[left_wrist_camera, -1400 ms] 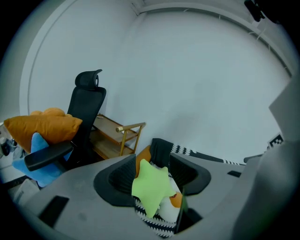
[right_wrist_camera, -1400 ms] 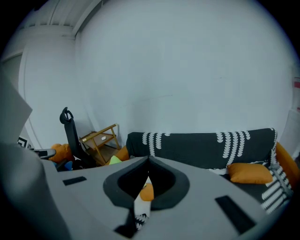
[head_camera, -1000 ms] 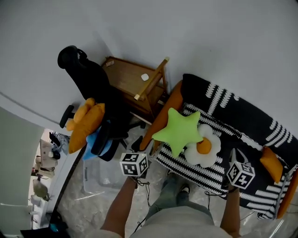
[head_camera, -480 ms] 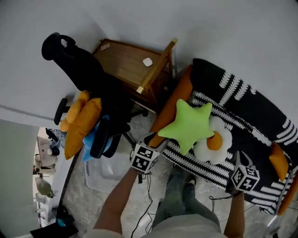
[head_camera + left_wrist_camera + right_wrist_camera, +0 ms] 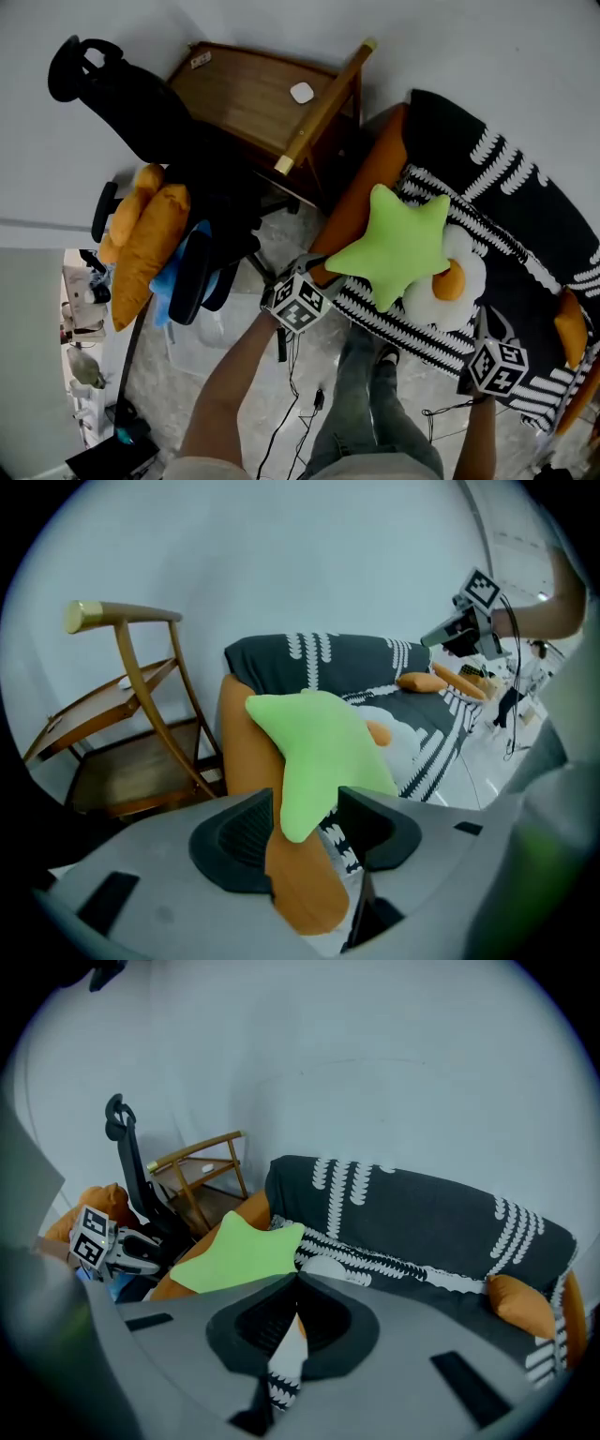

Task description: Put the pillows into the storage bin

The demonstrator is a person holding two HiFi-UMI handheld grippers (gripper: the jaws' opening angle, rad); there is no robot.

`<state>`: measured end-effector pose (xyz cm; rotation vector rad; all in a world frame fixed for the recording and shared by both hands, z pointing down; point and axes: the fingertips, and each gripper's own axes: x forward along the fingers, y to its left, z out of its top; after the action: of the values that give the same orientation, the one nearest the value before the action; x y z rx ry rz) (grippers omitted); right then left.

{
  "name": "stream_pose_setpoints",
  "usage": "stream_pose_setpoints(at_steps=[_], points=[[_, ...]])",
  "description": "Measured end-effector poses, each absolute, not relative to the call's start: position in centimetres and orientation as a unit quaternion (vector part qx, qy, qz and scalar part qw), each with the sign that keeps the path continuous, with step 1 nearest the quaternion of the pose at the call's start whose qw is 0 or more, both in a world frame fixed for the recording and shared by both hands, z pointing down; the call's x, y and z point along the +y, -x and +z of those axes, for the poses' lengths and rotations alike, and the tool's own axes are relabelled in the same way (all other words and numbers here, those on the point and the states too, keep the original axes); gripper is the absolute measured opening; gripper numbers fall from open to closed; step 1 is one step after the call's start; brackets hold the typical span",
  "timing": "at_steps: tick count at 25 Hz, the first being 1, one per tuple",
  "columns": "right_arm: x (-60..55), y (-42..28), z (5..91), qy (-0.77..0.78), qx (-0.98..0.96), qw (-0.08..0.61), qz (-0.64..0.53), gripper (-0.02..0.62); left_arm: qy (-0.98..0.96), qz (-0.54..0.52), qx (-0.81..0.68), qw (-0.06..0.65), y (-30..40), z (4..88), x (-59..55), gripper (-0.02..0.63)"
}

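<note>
Sofa (image 5: 525, 216) with a striped cover at right. Green star pillow (image 5: 398, 246) leans on the orange armrest (image 5: 370, 187), overlapping the egg pillow (image 5: 452, 286). Left tongs (image 5: 302, 827) are nearest and wide open, with the star's near point sitting between the jaws, not visibly pinched. Right tongs (image 5: 292, 1312) are closed and empty, well right. Clear storage bin (image 5: 192, 342) is on the floor to the left, partly under the office chair (image 5: 187, 159) and its hanging cushions, so the carry looks tight.

The scene is viewed steeply downward from the head camera. A green star-shaped pillow (image 5: 398, 246) on a black sofa with white pattern (image 5: 525, 216) is seen very near in the left gripper view and farther in the right gripper view; both are shared by all views.
</note>
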<state>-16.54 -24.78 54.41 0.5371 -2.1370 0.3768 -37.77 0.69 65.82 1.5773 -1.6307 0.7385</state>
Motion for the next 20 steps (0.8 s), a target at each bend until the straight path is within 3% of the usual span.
stream_pose_setpoints(at_steps=[11,20], points=[[-23.3,16.5,58.5,-0.205,-0.847,0.467,0.153,0.002,-0.655,0.413,-0.548,0.315,37.8,72.1,1.1,0.208],[-22.6,15.0,59.7,-0.208,-0.836,0.482,0.160,0.002,-0.658,0.403,-0.548,0.322,37.6,73.3,0.6,0.191]])
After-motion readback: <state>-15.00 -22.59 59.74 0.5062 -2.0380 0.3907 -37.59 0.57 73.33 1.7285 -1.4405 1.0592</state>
